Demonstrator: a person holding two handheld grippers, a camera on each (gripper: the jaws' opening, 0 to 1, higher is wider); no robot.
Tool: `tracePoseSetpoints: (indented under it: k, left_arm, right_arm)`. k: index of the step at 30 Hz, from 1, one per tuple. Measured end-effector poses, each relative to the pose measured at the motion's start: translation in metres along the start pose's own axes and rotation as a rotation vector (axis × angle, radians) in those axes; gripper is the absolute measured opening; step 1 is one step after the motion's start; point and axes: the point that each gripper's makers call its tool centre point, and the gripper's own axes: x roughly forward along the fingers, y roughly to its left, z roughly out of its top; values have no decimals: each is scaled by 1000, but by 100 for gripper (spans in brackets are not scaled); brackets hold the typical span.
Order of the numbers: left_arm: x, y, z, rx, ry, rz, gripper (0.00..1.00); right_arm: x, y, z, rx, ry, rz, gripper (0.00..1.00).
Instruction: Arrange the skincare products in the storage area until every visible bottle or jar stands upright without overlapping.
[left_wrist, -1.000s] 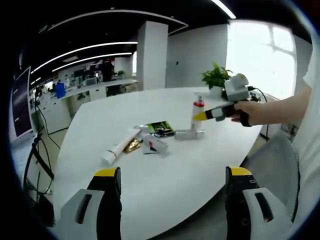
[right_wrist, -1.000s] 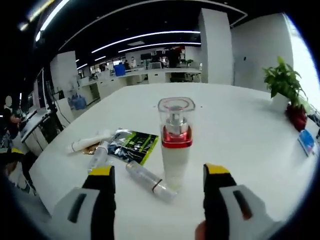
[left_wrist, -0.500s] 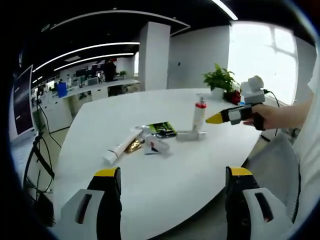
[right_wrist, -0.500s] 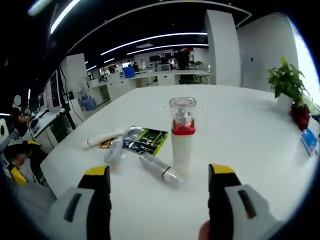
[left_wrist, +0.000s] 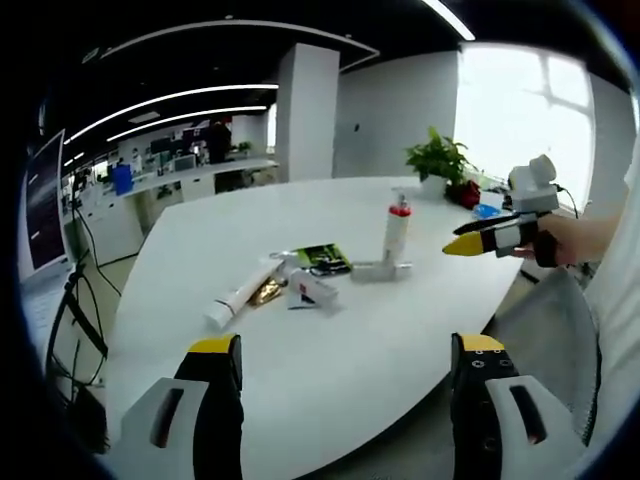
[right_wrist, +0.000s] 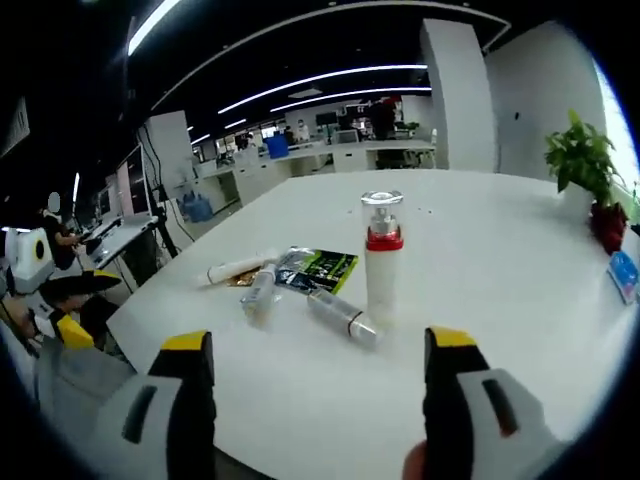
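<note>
Pump bottle (right_wrist: 381, 255) upright on surface (right_wrist: 500, 300); clear tube (right_wrist: 343, 316) flat beside it, long axis diagonal, straight ahead of right hand-held gripper (right_wrist: 312, 395). Nearer than left hand-held gripper (left_wrist: 342, 395). Both open, empty.

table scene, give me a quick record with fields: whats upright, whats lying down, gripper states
upright: pump bottle with red collar, on the white table
lying: clear bottle at its foot; white tube; small tube; green sachet
left gripper: open, empty, held back from the table
right gripper: open, empty
background: potted plant
</note>
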Motion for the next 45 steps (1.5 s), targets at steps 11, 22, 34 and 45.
tracePoseSetpoints:
  k: [11, 22, 34, 45]
  left_arm:
    - [-1, -2, 2, 0, -7, -4, 84]
    - [-2, -1, 2, -3, -13, 2, 84]
    - [-3, -4, 0, 6, -9, -15, 84]
    - [-4, -9, 0, 14, -10, -34, 84]
  right_arm:
    - [-22, 7, 3, -25, -30, -6, 90]
    - [-32, 10, 4, -26, -55, 1, 95]
    - [-34, 6, 0, -44, -62, -19, 97]
    - [-34, 0, -2, -48, -62, -50, 99]
